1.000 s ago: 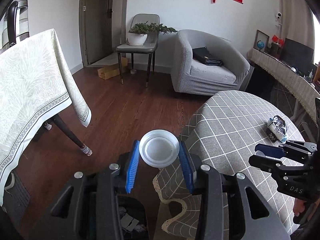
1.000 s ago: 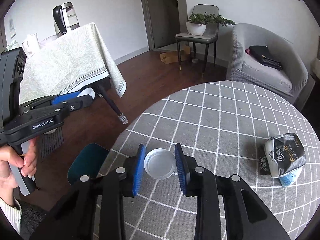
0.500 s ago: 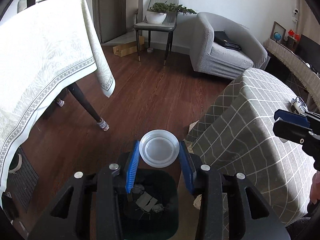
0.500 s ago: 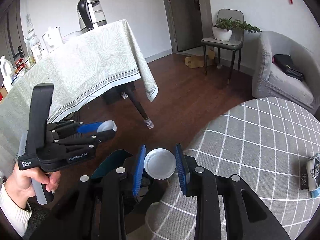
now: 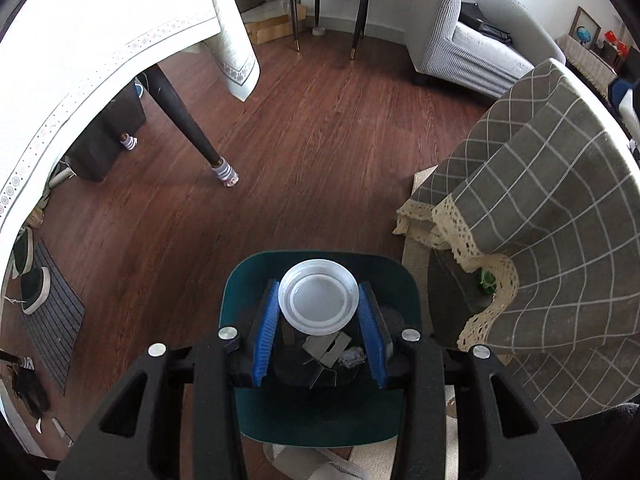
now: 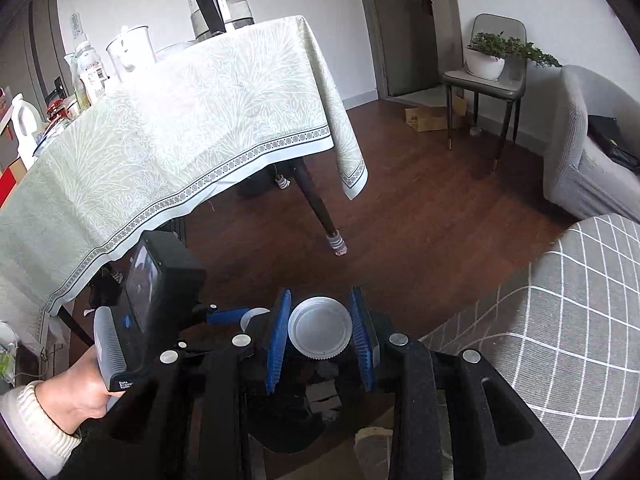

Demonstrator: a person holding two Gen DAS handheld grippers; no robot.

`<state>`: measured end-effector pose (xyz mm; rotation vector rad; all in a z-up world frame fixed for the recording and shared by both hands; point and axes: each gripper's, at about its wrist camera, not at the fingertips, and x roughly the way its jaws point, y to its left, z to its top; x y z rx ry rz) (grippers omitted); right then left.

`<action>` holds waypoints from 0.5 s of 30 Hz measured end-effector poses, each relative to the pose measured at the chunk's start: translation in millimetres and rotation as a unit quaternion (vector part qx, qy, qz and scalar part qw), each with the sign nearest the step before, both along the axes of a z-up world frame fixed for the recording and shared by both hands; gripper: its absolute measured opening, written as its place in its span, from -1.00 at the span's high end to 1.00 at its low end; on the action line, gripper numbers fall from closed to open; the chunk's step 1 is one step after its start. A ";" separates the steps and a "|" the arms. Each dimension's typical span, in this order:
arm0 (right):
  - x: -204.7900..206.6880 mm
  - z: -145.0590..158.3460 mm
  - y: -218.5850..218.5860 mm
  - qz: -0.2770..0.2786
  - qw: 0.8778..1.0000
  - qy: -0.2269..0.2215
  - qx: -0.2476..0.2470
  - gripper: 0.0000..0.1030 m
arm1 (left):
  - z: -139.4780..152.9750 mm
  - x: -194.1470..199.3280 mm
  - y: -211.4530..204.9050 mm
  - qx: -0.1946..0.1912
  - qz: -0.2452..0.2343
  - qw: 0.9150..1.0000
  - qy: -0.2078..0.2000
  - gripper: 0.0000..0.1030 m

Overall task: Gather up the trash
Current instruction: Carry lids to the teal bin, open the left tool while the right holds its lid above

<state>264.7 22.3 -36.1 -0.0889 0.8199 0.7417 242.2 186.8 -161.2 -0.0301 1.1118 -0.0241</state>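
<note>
My left gripper (image 5: pixel 318 312) points steeply down, shut on a white round lid (image 5: pixel 318 300) that hangs right over the open dark green trash bin (image 5: pixel 240 280). Paper scraps (image 5: pixel 326 350) lie in the bin. In the right wrist view my right gripper (image 6: pixel 320 332) is shut on a grey cap with a ribbed edge (image 6: pixel 320 330), above the near side of the bin (image 6: pixel 280 440). The left gripper (image 6: pixel 244 316) shows just to its left, held by a hand (image 6: pixel 80 392) in a cream sleeve.
A round table under a grey checked cloth (image 5: pixel 540 200) stands right of the bin, its lace hem close by. A table with a pale cloth (image 6: pixel 180 120) and a dark leg (image 5: pixel 188 120) stands on the left. Wood floor (image 5: pixel 300 140), an armchair (image 5: pixel 460 40) and a chair (image 6: pixel 484 80) lie beyond.
Both grippers have swung left off the round table to the bin. The left one has sunk and tipped down over the bin. The snack bag has left the right wrist view.
</note>
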 end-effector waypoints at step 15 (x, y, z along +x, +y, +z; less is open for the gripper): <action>3.4 -17.8 40.6 0.018 1.000 0.017 -0.004 0.41 | -74.0 -21.4 28.5 0.020 -0.014 0.991 0.128 0.18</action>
